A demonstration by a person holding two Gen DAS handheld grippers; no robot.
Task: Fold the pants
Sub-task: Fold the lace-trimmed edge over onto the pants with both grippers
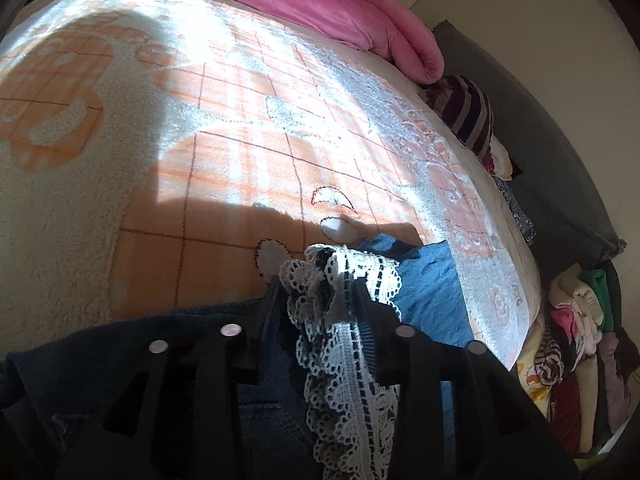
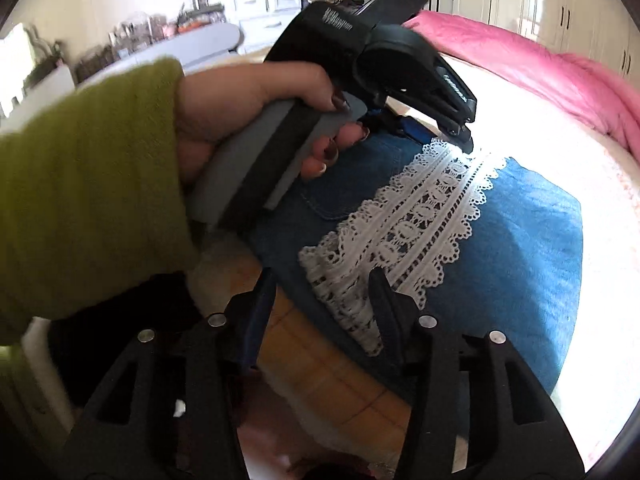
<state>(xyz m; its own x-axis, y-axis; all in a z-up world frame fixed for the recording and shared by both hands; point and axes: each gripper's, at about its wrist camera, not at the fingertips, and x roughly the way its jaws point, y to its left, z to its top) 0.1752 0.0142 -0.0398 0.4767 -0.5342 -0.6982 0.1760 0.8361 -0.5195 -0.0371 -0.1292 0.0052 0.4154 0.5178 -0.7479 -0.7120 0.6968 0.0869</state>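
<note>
Bedroom, bed covered by an orange-checked fleece blanket (image 1: 224, 184), pink duvet (image 1: 340, 4) bunched at the far edge, wardrobes behind. Denim pants (image 2: 532, 240) lie on the blanket with a white lace trim (image 2: 416, 232) running along them.

Key relation: the lace strip's long axis runs from the right gripper (image 2: 324, 284) diagonally away toward the left gripper (image 2: 460, 136), so the two sit at opposite ends of the same strip.

Left gripper (image 1: 316, 284): fingers closed down on bunched lace and the denim edge; the fabric rises between them. In the right wrist view, the left hand (image 2: 248, 120) has it tipped nose-down onto the lace's far end.

Right gripper: fingers apart, straddling the near lace end, right fingertip touching the lace, left one over bare blanket. Nothing gripped as far as I can tell.

Judgement: right side is nearer the free end and needs to close before a fold.
</note>
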